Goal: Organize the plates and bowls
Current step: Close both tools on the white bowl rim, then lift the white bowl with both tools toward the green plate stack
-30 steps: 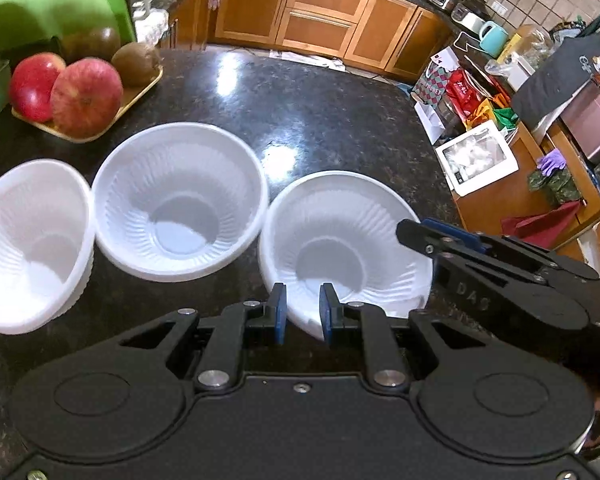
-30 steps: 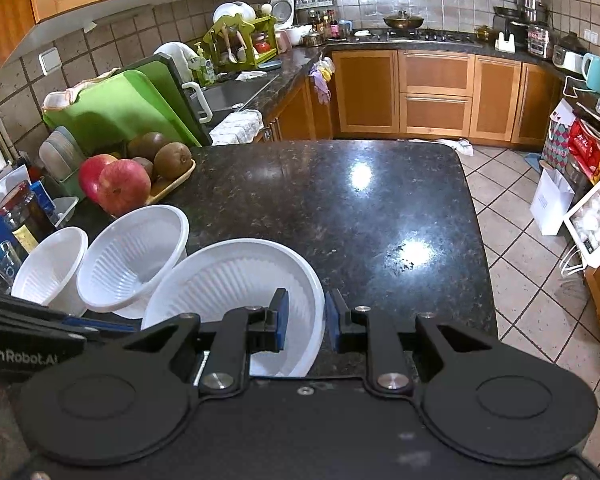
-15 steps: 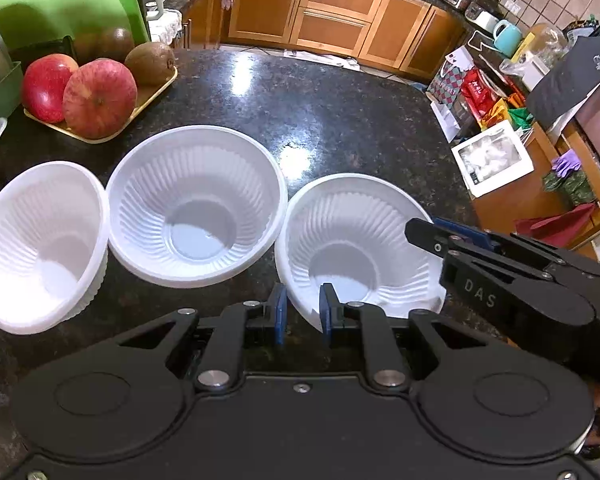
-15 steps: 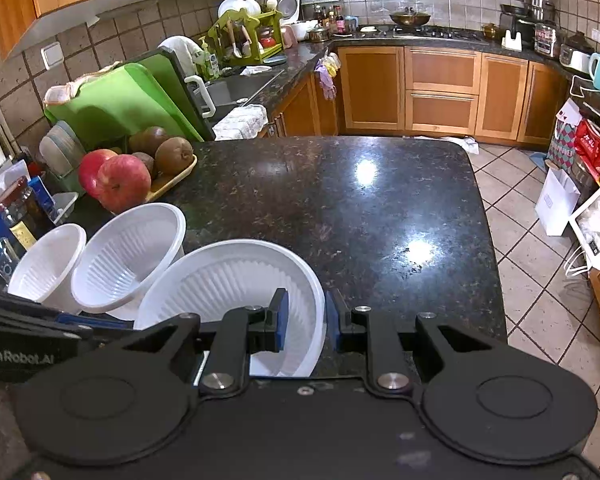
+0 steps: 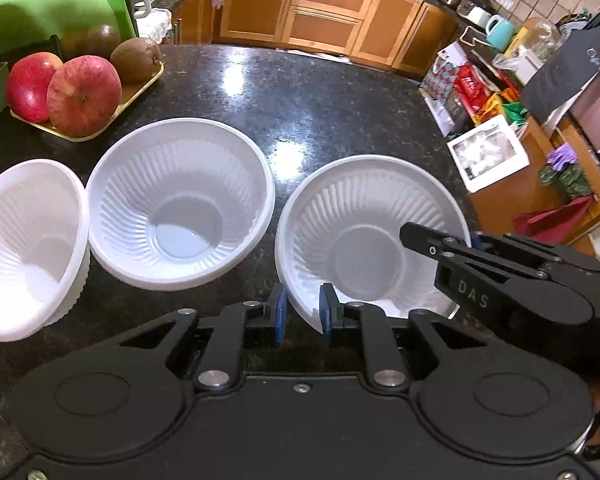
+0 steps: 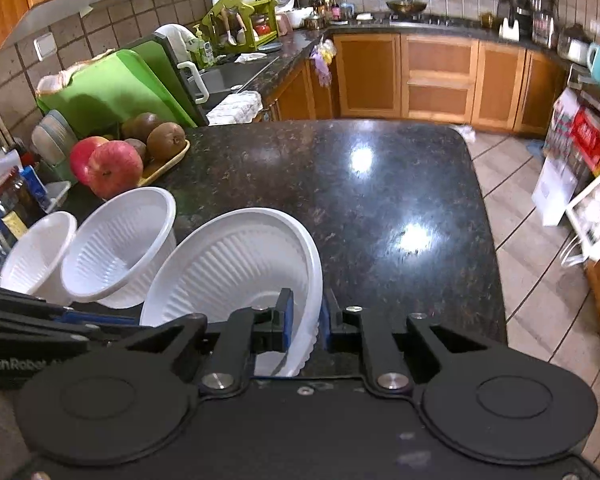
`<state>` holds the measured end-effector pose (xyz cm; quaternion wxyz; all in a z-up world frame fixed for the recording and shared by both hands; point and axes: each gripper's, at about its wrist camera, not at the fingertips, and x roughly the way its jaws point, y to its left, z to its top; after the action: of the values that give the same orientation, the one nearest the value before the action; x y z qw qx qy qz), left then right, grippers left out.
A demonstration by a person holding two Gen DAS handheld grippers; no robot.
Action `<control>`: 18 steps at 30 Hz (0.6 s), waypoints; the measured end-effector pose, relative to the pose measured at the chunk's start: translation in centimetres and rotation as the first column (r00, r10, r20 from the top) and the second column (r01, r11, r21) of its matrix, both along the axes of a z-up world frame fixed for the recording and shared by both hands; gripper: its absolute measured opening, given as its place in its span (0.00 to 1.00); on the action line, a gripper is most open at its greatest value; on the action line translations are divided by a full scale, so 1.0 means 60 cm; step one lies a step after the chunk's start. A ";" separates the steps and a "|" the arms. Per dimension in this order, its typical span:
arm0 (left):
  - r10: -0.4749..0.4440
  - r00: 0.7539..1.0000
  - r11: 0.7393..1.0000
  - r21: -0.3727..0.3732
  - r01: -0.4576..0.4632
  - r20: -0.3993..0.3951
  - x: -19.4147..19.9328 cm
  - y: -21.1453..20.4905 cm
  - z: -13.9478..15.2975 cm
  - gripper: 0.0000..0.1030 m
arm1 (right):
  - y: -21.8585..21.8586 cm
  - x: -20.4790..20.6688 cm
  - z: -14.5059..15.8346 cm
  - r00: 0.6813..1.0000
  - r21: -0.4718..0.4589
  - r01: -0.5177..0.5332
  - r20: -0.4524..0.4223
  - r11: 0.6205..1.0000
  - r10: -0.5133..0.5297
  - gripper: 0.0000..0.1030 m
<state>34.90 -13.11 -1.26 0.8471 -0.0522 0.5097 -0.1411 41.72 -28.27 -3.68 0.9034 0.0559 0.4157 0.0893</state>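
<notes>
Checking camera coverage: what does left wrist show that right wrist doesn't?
Left wrist only: the right gripper from the side, over the nearest white dish's far rim, and the left gripper with a gap between its fingers. Right wrist only: the right gripper's fingers shut on that dish's rim, plus the sink and stove. Both: three white dishes, two apples, kiwis and the granite counter.

The scene is brightly and evenly lit from overhead. Glare spots are thrown onto the polished dark tabletop (image 5: 300,92). Straight lines are bent strongly toward the edges by the fisheye lenses. Motion blur is seen at the right wrist view's right edge.
</notes>
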 end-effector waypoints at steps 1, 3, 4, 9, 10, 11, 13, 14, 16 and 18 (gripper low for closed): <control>0.001 1.000 1.000 -0.005 -0.001 0.003 -0.003 0.004 0.002 0.26 | -0.005 -0.001 -0.001 1.000 0.022 0.003 -0.016 1.000 -0.003 0.15; 0.008 1.000 1.000 -0.008 -0.008 0.010 -0.006 0.010 0.004 0.26 | -0.009 -0.003 -0.003 1.000 0.046 0.008 -0.031 0.999 -0.007 0.13; 0.009 1.000 1.000 -0.012 -0.009 0.016 -0.008 0.011 0.006 0.26 | -0.009 -0.005 -0.004 0.999 0.045 0.010 -0.033 0.999 -0.008 0.12; 0.004 1.000 1.000 -0.009 -0.004 0.021 -0.010 0.008 0.004 0.26 | -0.011 -0.013 -0.010 0.998 0.073 0.011 -0.066 0.997 -0.006 0.12; 0.003 1.000 1.000 -0.005 -0.003 0.021 -0.011 0.006 0.002 0.26 | -0.011 -0.015 -0.013 0.997 0.074 0.014 -0.071 0.997 -0.009 0.12; 0.000 1.000 1.000 -0.003 0.000 0.022 -0.011 0.004 0.000 0.26 | -0.011 -0.017 -0.014 0.997 0.068 0.015 -0.071 0.998 -0.010 0.12; -0.011 0.999 1.000 0.000 0.011 0.035 -0.015 0.000 0.001 0.26 | -0.009 -0.017 -0.016 0.997 0.054 0.024 -0.070 0.998 -0.020 0.12; -0.017 0.999 1.000 0.003 0.016 0.040 -0.015 -0.002 0.002 0.26 | -0.010 -0.016 -0.017 0.997 0.048 0.033 -0.071 0.998 -0.029 0.12; -0.027 0.998 1.000 0.013 0.027 0.052 -0.013 -0.011 0.002 0.26 | -0.011 -0.016 -0.018 0.997 0.032 0.046 -0.067 0.998 -0.044 0.12; -0.034 0.998 0.999 0.026 0.033 0.054 -0.010 -0.019 0.000 0.26 | -0.013 -0.016 -0.017 0.997 0.012 0.050 -0.061 0.999 -0.050 0.12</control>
<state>34.27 -14.27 -1.28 0.8589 -0.0292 0.4888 -0.1501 40.77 -29.05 -4.72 0.8919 0.0752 0.4407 0.0678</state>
